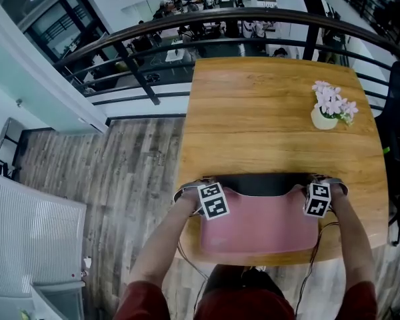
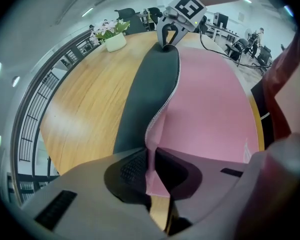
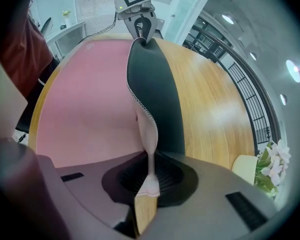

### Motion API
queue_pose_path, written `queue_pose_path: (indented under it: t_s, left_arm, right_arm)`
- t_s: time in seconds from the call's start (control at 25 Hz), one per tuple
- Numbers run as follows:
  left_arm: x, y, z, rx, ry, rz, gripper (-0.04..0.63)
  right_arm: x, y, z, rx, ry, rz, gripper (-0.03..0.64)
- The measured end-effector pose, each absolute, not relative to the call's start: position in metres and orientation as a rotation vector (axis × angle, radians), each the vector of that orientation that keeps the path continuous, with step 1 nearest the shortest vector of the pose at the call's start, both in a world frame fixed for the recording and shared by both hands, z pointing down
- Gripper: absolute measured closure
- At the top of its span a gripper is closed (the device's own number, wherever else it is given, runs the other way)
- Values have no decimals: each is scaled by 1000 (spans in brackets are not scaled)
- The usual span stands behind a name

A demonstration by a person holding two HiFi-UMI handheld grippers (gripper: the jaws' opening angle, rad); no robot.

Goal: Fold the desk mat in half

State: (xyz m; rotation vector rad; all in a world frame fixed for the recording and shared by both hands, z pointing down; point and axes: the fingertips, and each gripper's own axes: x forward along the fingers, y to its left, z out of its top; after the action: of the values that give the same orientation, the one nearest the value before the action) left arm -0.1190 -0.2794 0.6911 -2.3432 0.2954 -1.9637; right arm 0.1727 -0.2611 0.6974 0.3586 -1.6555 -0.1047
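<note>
The desk mat (image 1: 260,227) is pink on top and black underneath, and lies at the near edge of the wooden table (image 1: 267,112). Its far edge is lifted off the wood, so a black strip of underside (image 1: 263,184) faces the far side. My left gripper (image 1: 197,191) is shut on the far left corner and my right gripper (image 1: 324,187) on the far right corner. In the left gripper view the mat (image 2: 210,99) stands pinched between the left gripper (image 2: 152,176) pads. The right gripper view shows the mat (image 3: 90,99) clamped the same way in the right gripper (image 3: 151,176).
A small white pot of pink flowers (image 1: 328,111) stands at the table's far right. A black curved railing (image 1: 187,39) runs past the far edge. Wooden floor (image 1: 120,179) lies to the left of the table. The person's body is close against the table's near edge.
</note>
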Motion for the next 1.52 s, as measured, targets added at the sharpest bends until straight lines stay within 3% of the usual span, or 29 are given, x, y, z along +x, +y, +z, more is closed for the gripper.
queue_pose_path:
  t_s: [1.52]
  left_arm:
    - [-128,-114,684,-2232,341,-2048,540]
  right_arm:
    - [170,-100,683,276,-1653,-170,575]
